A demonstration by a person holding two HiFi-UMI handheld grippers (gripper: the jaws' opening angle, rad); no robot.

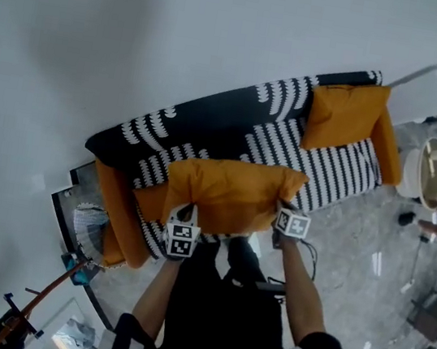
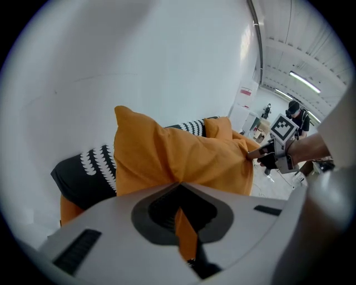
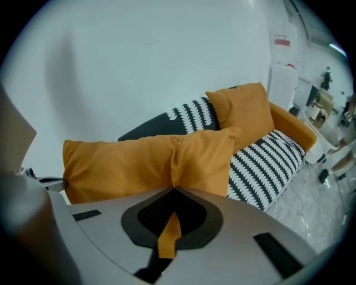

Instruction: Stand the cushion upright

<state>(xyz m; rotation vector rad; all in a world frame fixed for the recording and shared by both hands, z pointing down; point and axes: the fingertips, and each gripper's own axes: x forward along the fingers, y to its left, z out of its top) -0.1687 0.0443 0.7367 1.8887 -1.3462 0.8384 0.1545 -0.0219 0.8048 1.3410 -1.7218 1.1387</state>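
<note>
Pinching the orange fabric cushion by its near edge, the left gripper and right gripper are clamping cloth, holding it spread over the black-and-white patterned sofa, seemingly ready for standing upright.

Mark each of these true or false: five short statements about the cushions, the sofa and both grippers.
1. The left gripper and the right gripper both have their jaws clamped on the held cushion. True.
2. The held cushion is blue. False: it is orange.
3. A second cushion stands at the right end of the sofa in the head view. True.
4. The sofa is plain white. False: its cover is black with white patterning.
5. The held cushion lies flat on the floor. False: the grippers hold it up by the sofa.
</note>
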